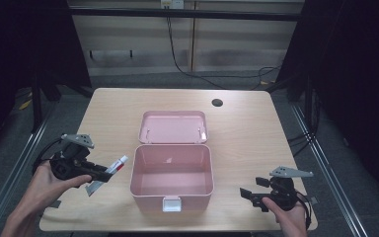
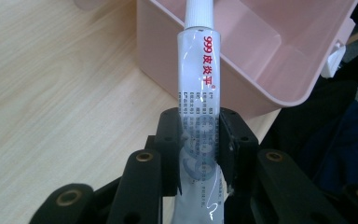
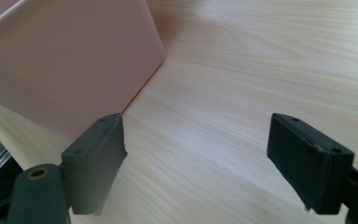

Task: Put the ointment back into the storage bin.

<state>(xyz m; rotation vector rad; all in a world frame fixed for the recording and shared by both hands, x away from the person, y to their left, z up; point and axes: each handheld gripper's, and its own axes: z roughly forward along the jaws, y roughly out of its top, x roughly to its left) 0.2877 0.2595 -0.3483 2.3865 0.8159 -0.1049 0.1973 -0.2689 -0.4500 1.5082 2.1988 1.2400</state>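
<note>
Left gripper (image 1: pixel 91 173) holding a slim white ointment tube with red lettering and a ribbed white cap (image 1: pixel 109 173) just left of an open pink plastic storage box (image 1: pixel 171 177), cap pointing at the box.

The tube's long axis is running along the jaws, cap end leading up and to the right toward the box's left wall, tail end trailing toward the bench's near-left corner. In the left gripper view the jaws are clamping the tube (image 2: pixel 200 107) across its lower body, with the box rim (image 2: pixel 279 39) lying just beyond the cap. The left hand is the nearer one, raised above the light wooden bench (image 1: pixel 113 106). The right gripper (image 1: pixel 249 193) is sitting near the near-right corner, jaws standing wide apart with nothing between them, facing the box's right wall (image 3: pixel 70 65). The hinged lid (image 1: pixel 173 127) is lying open behind the box.
</note>
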